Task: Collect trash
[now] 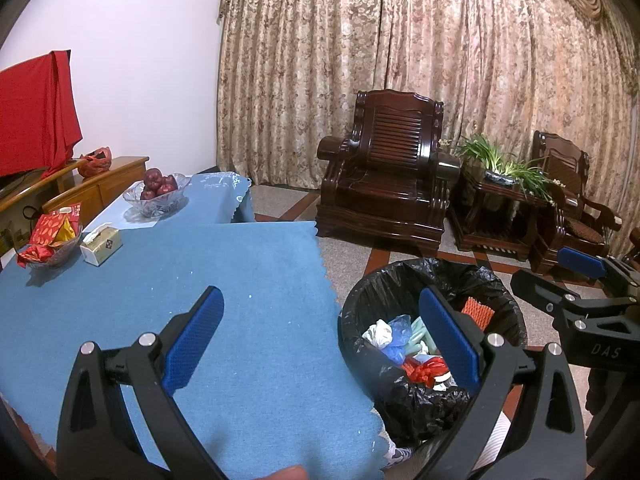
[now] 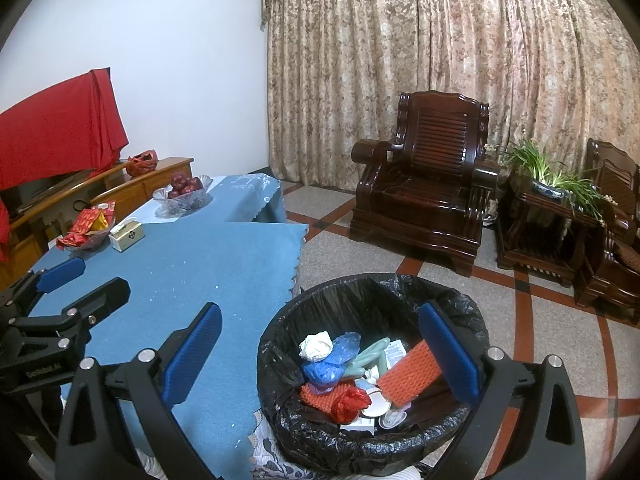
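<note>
A round bin with a black liner (image 2: 344, 284) stands on the floor at the table's right edge. It holds a white paper ball (image 2: 316, 346), a blue plastic bag (image 2: 332, 360), an orange foam net (image 2: 408, 376) and a red bag (image 2: 350, 400). My right gripper (image 2: 320, 332) is open above the bin's left rim, nothing between its blue pads. My left gripper (image 1: 320, 320) is open too, spanning the blue tablecloth (image 1: 248, 280) and the bin (image 1: 460, 270). Each gripper shows in the other's view: the right one (image 1: 538, 266), the left one (image 2: 92, 280).
On the table's far part stand a glass bowl of red apples (image 1: 160, 186), a bowl of red snack packets (image 1: 52, 236) and a tissue box (image 1: 102, 246). A dark wooden armchair (image 2: 428, 184), a side table with a plant (image 2: 552, 184) and a sideboard (image 2: 140, 188) ring the tiled floor.
</note>
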A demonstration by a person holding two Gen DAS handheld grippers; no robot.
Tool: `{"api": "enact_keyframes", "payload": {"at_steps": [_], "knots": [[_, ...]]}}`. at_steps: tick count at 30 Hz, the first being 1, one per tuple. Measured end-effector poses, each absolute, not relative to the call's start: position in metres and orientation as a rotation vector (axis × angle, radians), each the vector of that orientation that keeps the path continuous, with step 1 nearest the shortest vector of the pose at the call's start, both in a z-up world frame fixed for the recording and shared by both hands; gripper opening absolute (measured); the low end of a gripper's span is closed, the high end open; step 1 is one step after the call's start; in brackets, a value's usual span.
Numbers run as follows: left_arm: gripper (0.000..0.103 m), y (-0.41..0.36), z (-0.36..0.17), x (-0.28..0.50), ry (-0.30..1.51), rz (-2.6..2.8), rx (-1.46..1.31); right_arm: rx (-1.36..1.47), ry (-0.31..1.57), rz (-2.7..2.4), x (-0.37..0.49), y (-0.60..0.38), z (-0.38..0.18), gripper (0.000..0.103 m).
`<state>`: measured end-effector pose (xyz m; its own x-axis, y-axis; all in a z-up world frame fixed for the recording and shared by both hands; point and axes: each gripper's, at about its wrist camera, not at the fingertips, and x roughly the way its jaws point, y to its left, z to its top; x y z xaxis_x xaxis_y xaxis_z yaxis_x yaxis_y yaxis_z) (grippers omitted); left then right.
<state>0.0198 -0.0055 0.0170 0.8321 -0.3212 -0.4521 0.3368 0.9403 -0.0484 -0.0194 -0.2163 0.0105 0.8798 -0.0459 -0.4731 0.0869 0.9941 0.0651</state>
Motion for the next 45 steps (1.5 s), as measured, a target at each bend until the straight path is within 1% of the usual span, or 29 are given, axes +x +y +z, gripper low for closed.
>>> {"api": "enact_keyframes", "payload": {"at_steps": [45], "knots": [[0.095,-0.005,0.0169,0.0196,0.478,-0.347,0.037,0.086,0.495,-0.067,-0.0182,-0.2149,0.0113,0.097]]}}
